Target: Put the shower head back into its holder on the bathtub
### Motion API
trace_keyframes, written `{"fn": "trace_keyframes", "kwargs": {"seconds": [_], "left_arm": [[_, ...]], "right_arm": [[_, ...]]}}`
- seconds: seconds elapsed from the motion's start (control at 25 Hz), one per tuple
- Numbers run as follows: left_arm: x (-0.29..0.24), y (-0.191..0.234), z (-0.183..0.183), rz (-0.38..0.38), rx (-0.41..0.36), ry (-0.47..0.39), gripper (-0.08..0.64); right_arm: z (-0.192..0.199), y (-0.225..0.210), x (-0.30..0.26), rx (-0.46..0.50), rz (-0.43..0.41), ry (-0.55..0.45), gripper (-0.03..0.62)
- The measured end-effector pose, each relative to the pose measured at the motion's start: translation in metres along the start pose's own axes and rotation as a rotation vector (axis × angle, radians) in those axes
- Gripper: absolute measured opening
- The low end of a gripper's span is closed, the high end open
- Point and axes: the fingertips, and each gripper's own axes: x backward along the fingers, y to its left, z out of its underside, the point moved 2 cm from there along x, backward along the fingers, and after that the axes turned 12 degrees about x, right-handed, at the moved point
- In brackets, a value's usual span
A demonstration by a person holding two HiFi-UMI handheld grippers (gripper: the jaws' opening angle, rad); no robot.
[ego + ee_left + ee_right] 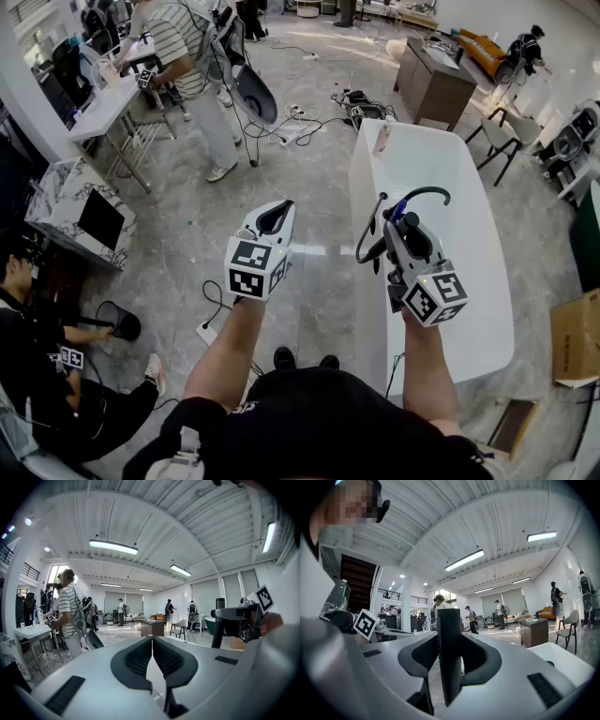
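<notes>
The black shower head handle [449,658] stands upright between the jaws of my right gripper [449,641], and the pads press on both its sides. In the head view my right gripper [399,225] holds it over the near part of the white bathtub [469,197], with the black hose [422,192] looping above and to the left of the gripper. My left gripper [276,216] hangs left of the tub over the floor, shut with nothing in it [152,641]. A small upright fitting [382,139] stands on the tub's far rim; I cannot tell whether it is the holder.
A person in a striped shirt [187,56] stands far left by a white table [103,103]. Another person [37,366] crouches at the near left. Cables [300,122] lie on the grey floor. A dark cabinet [433,84] stands beyond the tub, and a cardboard box [574,337] is at the right.
</notes>
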Motion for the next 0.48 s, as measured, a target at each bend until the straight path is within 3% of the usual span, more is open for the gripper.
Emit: {"fn": "trace_keyframes", "kwargs": {"seconds": [0.48], "left_arm": [[0.017, 0.022, -0.004, 0.015, 0.000, -0.001, 0.021]], "right_arm": [[-0.008, 0.026, -0.015, -0.008, 0.002, 0.003, 0.143]]}}
